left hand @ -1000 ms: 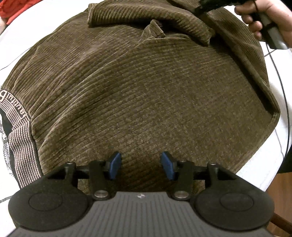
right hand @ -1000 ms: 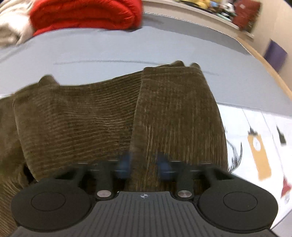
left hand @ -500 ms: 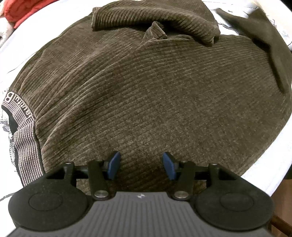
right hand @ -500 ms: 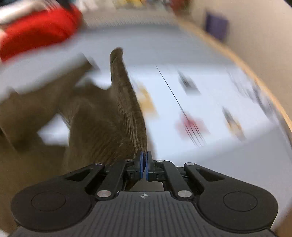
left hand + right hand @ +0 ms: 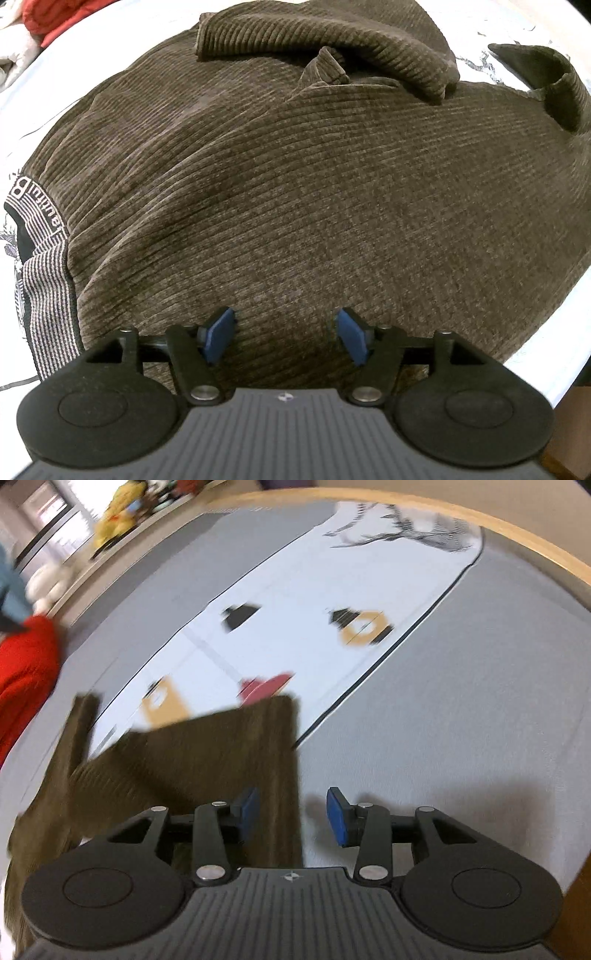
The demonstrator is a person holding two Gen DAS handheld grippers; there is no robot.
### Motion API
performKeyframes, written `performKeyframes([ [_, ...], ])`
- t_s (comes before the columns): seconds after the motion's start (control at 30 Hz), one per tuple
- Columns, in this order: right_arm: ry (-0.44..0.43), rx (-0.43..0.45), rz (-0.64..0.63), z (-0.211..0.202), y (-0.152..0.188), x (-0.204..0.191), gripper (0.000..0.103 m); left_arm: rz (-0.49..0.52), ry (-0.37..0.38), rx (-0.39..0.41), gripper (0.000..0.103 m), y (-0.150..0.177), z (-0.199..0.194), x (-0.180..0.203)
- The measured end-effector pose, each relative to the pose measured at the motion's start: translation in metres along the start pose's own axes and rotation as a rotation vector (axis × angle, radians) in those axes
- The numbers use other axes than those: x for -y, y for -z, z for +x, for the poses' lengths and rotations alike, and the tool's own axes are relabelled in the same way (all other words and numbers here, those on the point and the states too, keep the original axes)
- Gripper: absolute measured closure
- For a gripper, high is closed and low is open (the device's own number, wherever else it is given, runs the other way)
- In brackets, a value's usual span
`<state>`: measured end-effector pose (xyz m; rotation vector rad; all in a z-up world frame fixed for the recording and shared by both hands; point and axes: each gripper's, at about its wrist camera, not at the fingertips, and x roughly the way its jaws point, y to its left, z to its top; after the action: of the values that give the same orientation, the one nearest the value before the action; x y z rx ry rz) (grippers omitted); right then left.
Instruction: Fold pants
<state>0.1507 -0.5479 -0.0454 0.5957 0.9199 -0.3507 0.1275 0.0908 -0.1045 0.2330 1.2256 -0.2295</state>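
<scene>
Pants [image 5: 314, 192] spread on bed, waistband at 9 o'clock, one leg flopped across at 12; L gripper [image 5: 282, 338] hovers above, jaws opening, empty, prob. lining up next fold; R gripper [image 5: 291, 818] jaws opening, leg hem lying slack betw. them, released.

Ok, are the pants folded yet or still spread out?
Still spread, not neatly folded: the brown corduroy pants lie mostly flat, one leg stretched out across the bed.

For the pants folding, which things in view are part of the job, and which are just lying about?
Part of the job:
brown corduroy pants
left gripper
right gripper

Lying about:
red fabric
printed sheet
grey cover
</scene>
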Motion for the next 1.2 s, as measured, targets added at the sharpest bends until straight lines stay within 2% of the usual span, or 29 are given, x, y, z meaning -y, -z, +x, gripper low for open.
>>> performKeyframes([
  [0.1, -0.026, 0.015, 0.07, 0.024, -0.013, 0.008, 0.06, -0.002, 0.006, 0.013, 0.033, 0.004, 0.0, -0.001],
  [0.33, 0.021, 0.001, -0.049, 0.059, -0.02, -0.023, 0.062, -0.011, 0.014, 0.019, 0.033, 0.006, 0.0, -0.003],
  [0.37, 0.046, 0.004, -0.065, 0.061, -0.02, -0.027, 0.071, -0.01, 0.017, 0.02, 0.033, 0.006, 0.0, -0.004],
  [0.4, 0.09, 0.016, -0.093, 0.063, -0.02, -0.032, 0.093, -0.01, 0.02, 0.021, 0.033, 0.006, 0.001, -0.005],
  [0.47, 0.141, 0.032, -0.139, 0.059, -0.017, -0.038, 0.094, -0.01, 0.028, 0.025, 0.033, 0.006, 0.001, -0.006],
  [0.57, 0.168, 0.157, -0.096, 0.03, -0.023, -0.034, 0.095, -0.006, 0.032, 0.028, 0.032, 0.007, 0.001, -0.008],
  [0.6, 0.205, 0.215, -0.064, 0.016, -0.026, -0.028, 0.096, -0.005, 0.032, 0.028, 0.032, 0.007, 0.001, -0.008],
  [0.67, 0.344, 0.292, 0.034, -0.009, -0.028, -0.006, 0.096, -0.002, 0.03, 0.027, 0.032, 0.008, 0.0, -0.007],
  [0.7, 0.405, 0.289, 0.092, -0.015, -0.025, 0.009, 0.096, -0.002, 0.031, 0.026, 0.032, 0.007, 0.0, -0.007],
  [0.77, 0.509, 0.217, 0.231, -0.017, -0.015, 0.046, 0.096, 0.001, 0.03, 0.026, 0.031, 0.008, -0.001, -0.006],
  [0.8, 0.535, 0.157, 0.311, -0.016, -0.007, 0.066, 0.096, 0.002, 0.029, 0.027, 0.031, 0.008, -0.001, -0.005],
  [0.87, 0.543, 0.098, 0.426, -0.017, 0.006, 0.094, 0.096, 0.005, 0.025, 0.029, 0.031, 0.009, -0.002, -0.004],
  [0.93, 0.512, 0.108, 0.438, -0.021, 0.01, 0.102, 0.096, 0.003, 0.024, 0.028, 0.03, 0.01, -0.003, -0.002],
  [1.07, 0.501, 0.138, 0.37, -0.029, 0.011, 0.096, 0.096, -0.016, 0.061, 0.02, 0.028, 0.015, -0.007, -0.007],
  [1.13, 0.506, 0.132, 0.351, -0.029, 0.011, 0.093, 0.095, -0.062, 0.096, 0.033, 0.028, 0.017, -0.017, -0.02],
  [1.2, 0.528, 0.15, 0.315, -0.035, 0.01, 0.087, 0.091, -0.135, 0.102, 0.08, 0.029, 0.019, -0.036, -0.043],
])
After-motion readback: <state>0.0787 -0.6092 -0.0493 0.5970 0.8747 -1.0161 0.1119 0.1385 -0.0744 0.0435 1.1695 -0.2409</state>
